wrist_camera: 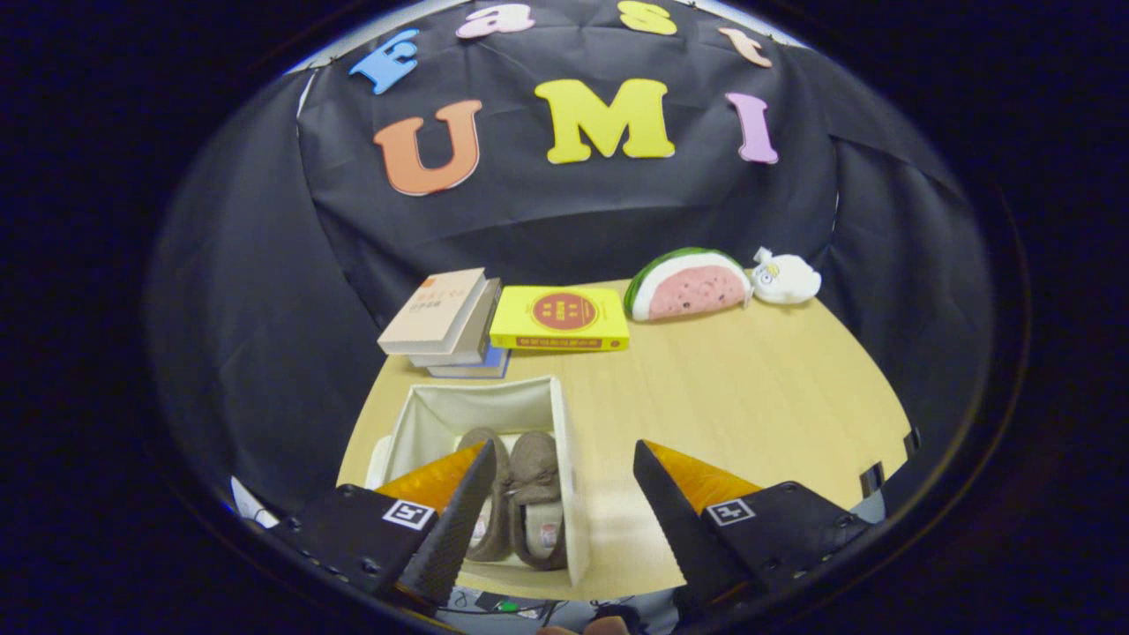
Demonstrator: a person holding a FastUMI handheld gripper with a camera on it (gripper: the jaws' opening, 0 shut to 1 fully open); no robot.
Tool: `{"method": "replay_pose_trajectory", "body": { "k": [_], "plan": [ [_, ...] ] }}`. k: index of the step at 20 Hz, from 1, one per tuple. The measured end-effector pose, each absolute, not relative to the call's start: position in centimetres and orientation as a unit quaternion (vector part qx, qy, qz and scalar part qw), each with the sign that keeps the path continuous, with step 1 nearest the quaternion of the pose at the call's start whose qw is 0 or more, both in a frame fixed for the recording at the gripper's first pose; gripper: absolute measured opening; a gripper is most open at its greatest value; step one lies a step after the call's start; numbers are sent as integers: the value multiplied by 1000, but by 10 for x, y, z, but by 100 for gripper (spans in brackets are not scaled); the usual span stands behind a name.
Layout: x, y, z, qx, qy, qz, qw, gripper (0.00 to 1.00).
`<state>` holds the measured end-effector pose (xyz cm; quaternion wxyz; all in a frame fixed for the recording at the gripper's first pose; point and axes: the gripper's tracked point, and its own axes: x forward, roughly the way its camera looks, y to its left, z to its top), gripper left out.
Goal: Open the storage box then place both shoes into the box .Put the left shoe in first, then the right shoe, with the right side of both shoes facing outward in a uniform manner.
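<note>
Two-finger gripper (pixel 560 489) spread wide, holding nothing, above the open white fabric storage box (pixel 423 413) with both grey-brown slip-on shoes (pixel 520 494) side by side inside, between the fingers and behind the left one.

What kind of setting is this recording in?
Likely a staged recording booth: black cloth wall behind a light wooden table with props, a white fabric storage box holding brown shoes, stacked books, a watermelon-slice plush. The gripper fingers are open.
</note>
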<state>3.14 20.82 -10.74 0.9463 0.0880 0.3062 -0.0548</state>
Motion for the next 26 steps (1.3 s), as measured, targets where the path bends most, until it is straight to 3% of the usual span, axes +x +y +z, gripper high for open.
{"method": "replay_pose_trajectory", "body": {
  "k": [7,12,26],
  "plan": [
    [1,117,-10,73,151,-81,983,96],
    [-31,75,22,46,76,-112,990,96],
    [-54,49,31,55,38,-119,991,96]
  ]
}}
